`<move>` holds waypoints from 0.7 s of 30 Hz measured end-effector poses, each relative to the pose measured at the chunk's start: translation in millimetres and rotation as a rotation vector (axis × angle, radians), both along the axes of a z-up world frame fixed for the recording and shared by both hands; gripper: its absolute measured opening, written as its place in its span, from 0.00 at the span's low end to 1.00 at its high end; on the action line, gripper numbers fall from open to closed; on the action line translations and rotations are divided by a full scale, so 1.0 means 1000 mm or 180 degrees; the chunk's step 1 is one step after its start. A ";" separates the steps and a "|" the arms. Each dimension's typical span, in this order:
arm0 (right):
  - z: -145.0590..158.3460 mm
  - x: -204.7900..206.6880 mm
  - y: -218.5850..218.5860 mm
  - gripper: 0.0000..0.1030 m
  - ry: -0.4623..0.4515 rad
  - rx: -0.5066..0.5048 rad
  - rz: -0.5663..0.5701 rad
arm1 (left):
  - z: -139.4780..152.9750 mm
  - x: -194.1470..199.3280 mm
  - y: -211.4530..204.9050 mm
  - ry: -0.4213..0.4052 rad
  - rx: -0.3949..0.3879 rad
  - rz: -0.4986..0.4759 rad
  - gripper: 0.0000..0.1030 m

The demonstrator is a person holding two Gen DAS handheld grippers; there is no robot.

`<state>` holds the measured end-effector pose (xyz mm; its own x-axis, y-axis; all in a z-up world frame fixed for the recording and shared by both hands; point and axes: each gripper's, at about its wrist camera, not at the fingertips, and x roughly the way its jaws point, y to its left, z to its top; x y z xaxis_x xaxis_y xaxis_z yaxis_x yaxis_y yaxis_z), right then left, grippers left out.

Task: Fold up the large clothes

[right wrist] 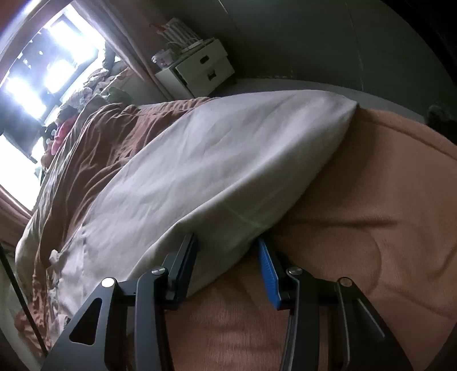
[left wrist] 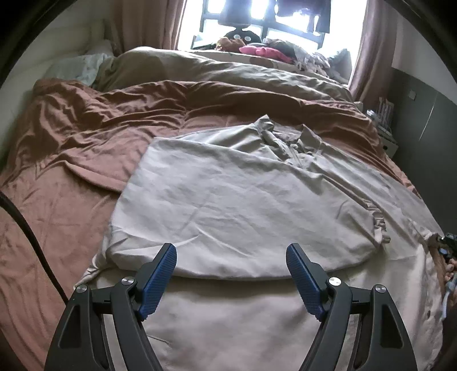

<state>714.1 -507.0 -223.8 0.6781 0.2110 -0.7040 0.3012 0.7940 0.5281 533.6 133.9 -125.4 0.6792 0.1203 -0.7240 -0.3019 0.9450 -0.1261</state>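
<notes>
Large cream-white cotton garment (left wrist: pixel 234 199) w/ collar and zip/placket at far end lies spread on the bed, on top of a rust-brown crumpled bedsheet (left wrist: pixel 71 159). Left side of garment is folded over the middle, its frilled edge ending near the right; lower part hangs toward the near bed edge.

Left tongs (left wrist: pixel 231 256): released, jaws wide apart, blue ribbed pads (left wrist: pixel 160 279) hovering just above the folded fabric's near edge, nothing between them.

Right tongs (right wrist: pixel 227 248): seen from right wrist cam, jaws fairly narrow, a fold of the cream garment (right wrist: pixel 200 177) sits between the two fingers; right blue pad (right wrist: pixel 267 271) close alongside the cloth. Cannot tell if pads actually pinch it. Beneath: brown sheet (right wrist: pixel 357 228).

Bkgd: beige rumpled duvet (left wrist: pixel 200 71) further up the bed, pale pillow (left wrist: pixel 77 68) at top left, bright window (left wrist: pixel 257 17) w/ brown curtains (left wrist: pixel 377 48), pink cloth pile (left wrist: pixel 262 51) on sill, small white drawer unit (right wrist: pixel 200 71) beside bed by grey wall.
</notes>
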 end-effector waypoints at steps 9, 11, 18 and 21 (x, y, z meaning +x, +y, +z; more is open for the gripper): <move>0.048 -0.018 0.012 0.00 -0.0361 -0.0339 0.0031 | -0.025 0.005 0.005 0.0078 -0.0125 0.0014 0.78; 0.068 -0.028 0.020 0.00 -0.0462 -0.0383 0.0061 | -0.027 0.006 0.004 0.0107 -0.0115 -0.0017 0.78; 0.140 -0.067 0.062 0.00 -0.0832 -0.0586 0.0257 | -0.020 0.001 0.003 0.0045 -0.0172 -0.0183 0.78; 0.164 -0.081 0.086 0.00 -0.0966 -0.0700 0.0383 | -0.013 -0.006 0.011 -0.0041 -0.0298 -0.0167 0.78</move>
